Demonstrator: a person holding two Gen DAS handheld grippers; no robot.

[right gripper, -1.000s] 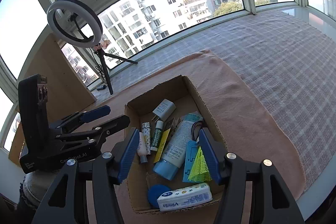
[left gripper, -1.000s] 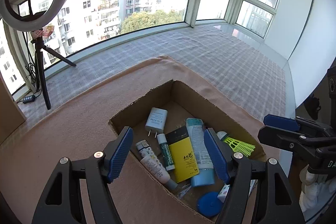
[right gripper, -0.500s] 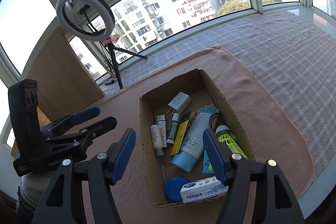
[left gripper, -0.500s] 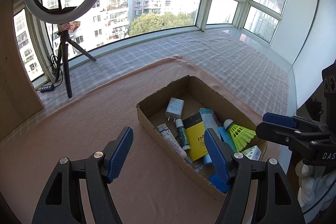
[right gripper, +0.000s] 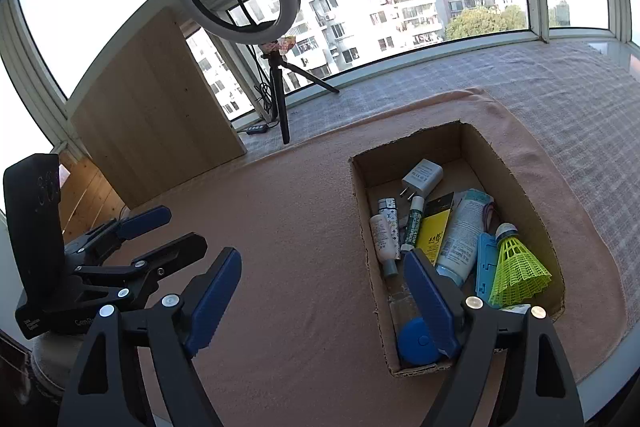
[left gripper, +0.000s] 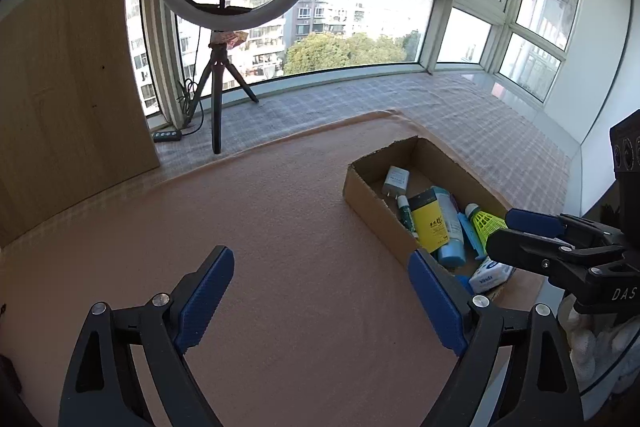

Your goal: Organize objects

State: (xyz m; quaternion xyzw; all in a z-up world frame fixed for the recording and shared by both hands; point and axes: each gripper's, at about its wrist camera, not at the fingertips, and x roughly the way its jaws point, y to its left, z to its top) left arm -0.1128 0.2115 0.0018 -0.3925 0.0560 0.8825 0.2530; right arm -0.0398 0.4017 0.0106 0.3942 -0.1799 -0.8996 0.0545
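Note:
An open cardboard box point(right gripper: 516, 183) sits on the pink cloth point(right gripper: 304, 227) and holds several items: a white charger point(right gripper: 424, 177), a yellow box point(right gripper: 434, 231), a pale blue tube point(right gripper: 460, 239), a yellow-green shuttlecock point(right gripper: 516, 267), small bottles and a blue round lid point(right gripper: 416, 341). The box also shows in the left wrist view point(left gripper: 376, 203). My left gripper point(left gripper: 320, 297) is open and empty above the bare cloth, left of the box. My right gripper point(right gripper: 324, 301) is open and empty at the box's near left corner.
A ring light on a black tripod point(left gripper: 218, 75) stands at the back by the window. A wooden board point(left gripper: 68, 99) leans at the back left. A grey checked cloth point(right gripper: 560, 99) covers the sill behind and right of the box.
Both grippers have pulled back and swung left, away from above the box. The box now lies to the right in both views. Both stay open and empty.

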